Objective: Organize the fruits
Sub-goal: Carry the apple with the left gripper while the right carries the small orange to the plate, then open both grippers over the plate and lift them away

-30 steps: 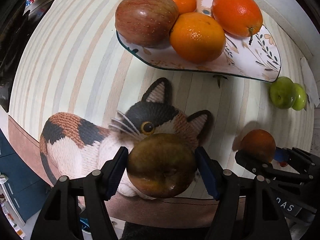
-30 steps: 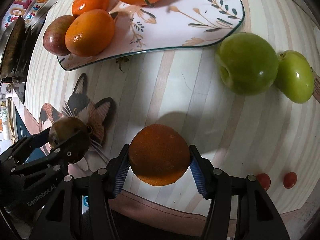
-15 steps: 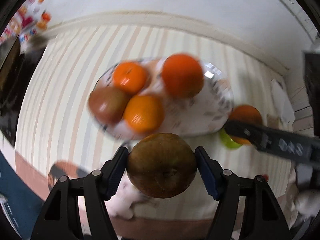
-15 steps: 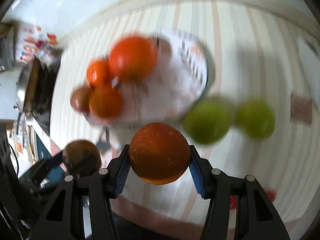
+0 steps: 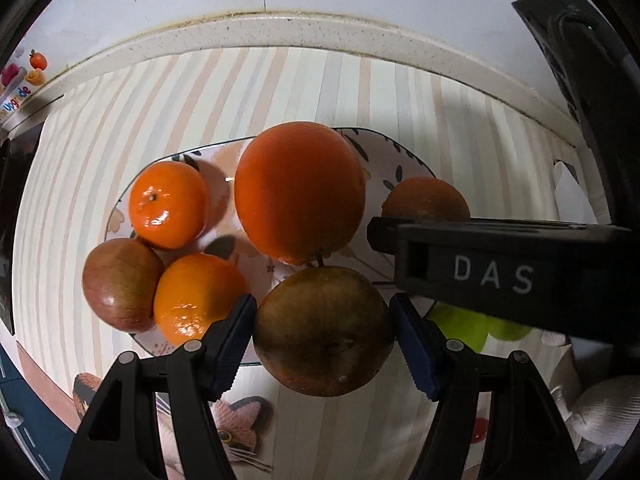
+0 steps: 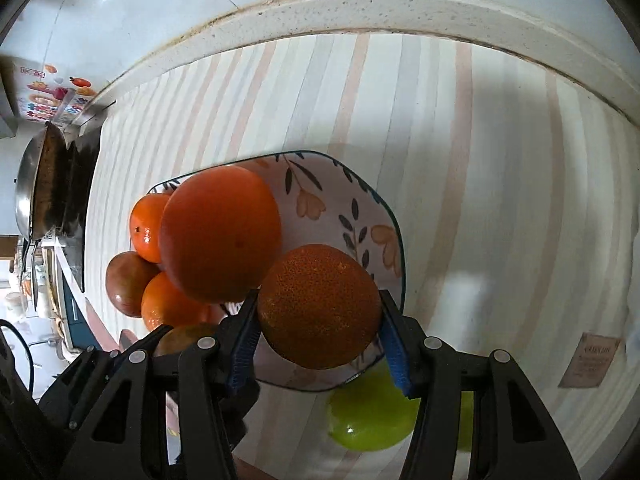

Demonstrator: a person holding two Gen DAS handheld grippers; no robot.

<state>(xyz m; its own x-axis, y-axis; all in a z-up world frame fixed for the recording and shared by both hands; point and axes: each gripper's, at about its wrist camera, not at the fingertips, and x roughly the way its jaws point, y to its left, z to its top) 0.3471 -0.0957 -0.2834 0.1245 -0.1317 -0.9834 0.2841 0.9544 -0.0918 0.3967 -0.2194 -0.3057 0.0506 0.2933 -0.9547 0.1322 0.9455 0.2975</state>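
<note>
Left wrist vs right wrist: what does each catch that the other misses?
Left wrist only: the cat print on the mat and the left gripper shut on the brownish apple.

Right wrist only: a pan at the far left, a tan label at the right, and the right gripper shut on the dark orange.

Both: the floral plate with three oranges and a red apple, plus a green apple beside it.

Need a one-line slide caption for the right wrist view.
Right tool holds a dark orange above the floral plate already carrying four fruits.
</note>
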